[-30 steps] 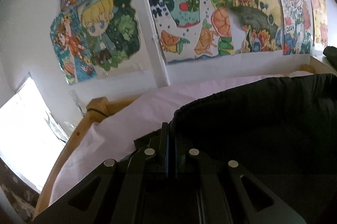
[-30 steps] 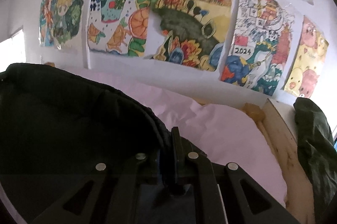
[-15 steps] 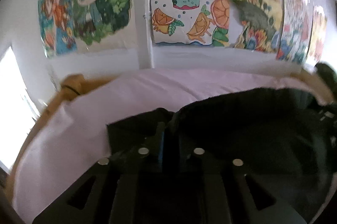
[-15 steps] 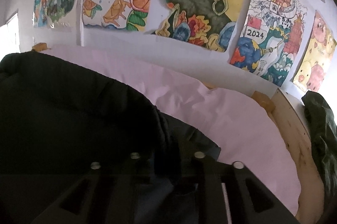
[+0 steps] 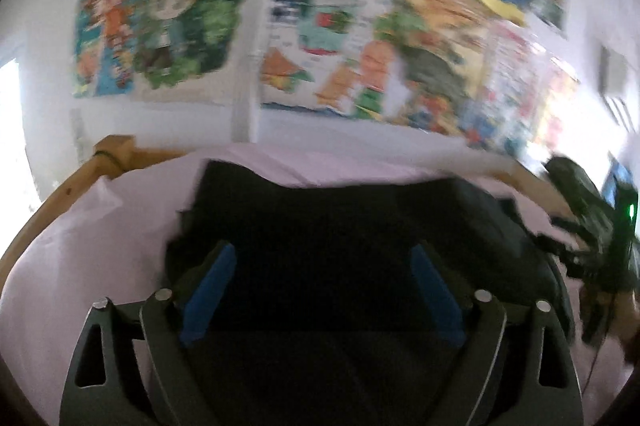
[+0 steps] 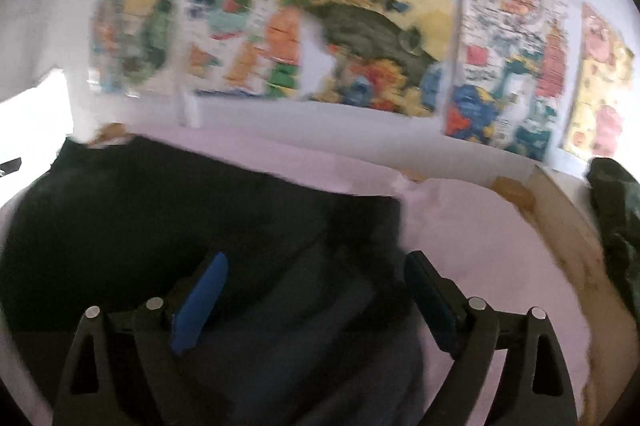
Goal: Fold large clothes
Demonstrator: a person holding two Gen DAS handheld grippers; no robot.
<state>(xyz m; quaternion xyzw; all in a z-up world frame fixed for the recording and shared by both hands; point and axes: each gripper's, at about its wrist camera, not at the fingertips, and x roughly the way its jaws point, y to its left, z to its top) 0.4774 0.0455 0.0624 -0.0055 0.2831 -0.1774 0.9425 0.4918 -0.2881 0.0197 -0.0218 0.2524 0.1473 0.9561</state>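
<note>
A large black garment [image 5: 340,226] lies spread on a pink-sheeted bed [image 5: 100,234]; it also shows in the right wrist view [image 6: 180,218]. My left gripper [image 5: 320,262] is open, its blue-padded fingers wide apart just above the garment's left part, holding nothing. My right gripper [image 6: 316,274] is open over the garment's right edge, next to bare pink sheet [image 6: 500,258]. The right gripper and hand [image 5: 592,250] show at the right of the left wrist view. Both views are motion-blurred.
A wooden bed frame [image 5: 60,194] rims the mattress, with a corner post [image 5: 114,150] at the back left and a rail [image 6: 568,226] on the right. A dark green garment [image 6: 616,222] lies beyond the right rail. Colourful drawings [image 5: 320,38] cover the white wall behind.
Both grippers were shut on the black garment's edge and held it up. Now both have opened and let go, and the garment lies flat on the bed.
</note>
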